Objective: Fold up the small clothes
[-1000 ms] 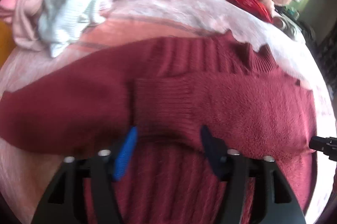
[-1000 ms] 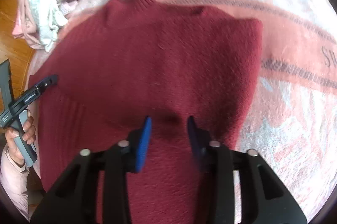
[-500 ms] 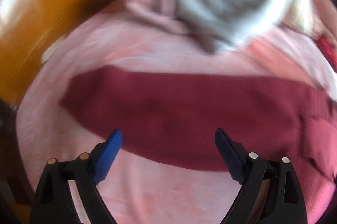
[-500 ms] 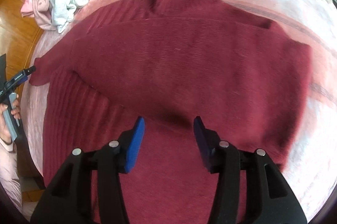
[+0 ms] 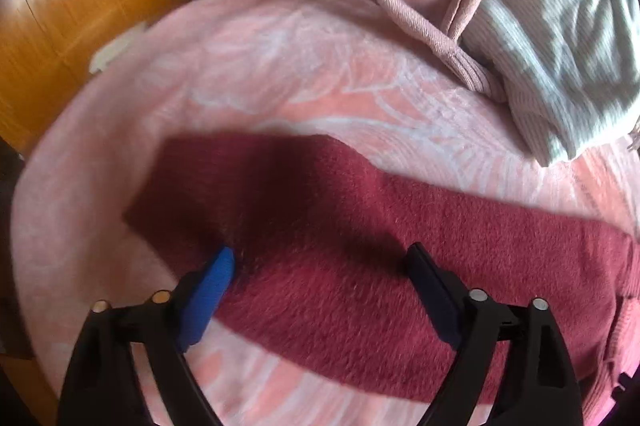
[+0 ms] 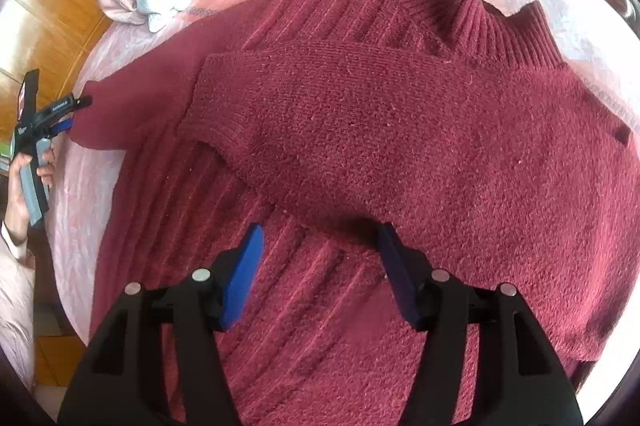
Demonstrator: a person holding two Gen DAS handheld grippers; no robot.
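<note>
Sweater lay spread on the pink blanket, one sleeve already folded across. Left tool was wide open over the other sleeve, right tool open and empty. I'd pinch near the cuff, then drag it across flat.

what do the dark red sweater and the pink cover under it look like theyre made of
The sweater looks like a soft knit, probably wool or acrylic: ribbed collar and body, fuzzy nap on the folded sleeve. The pink cover looks like plush fleece or terry, matte, with a paler raised leaf pattern; the exact fibre can't be told. The left gripper hovers open over the other sleeve.
</note>
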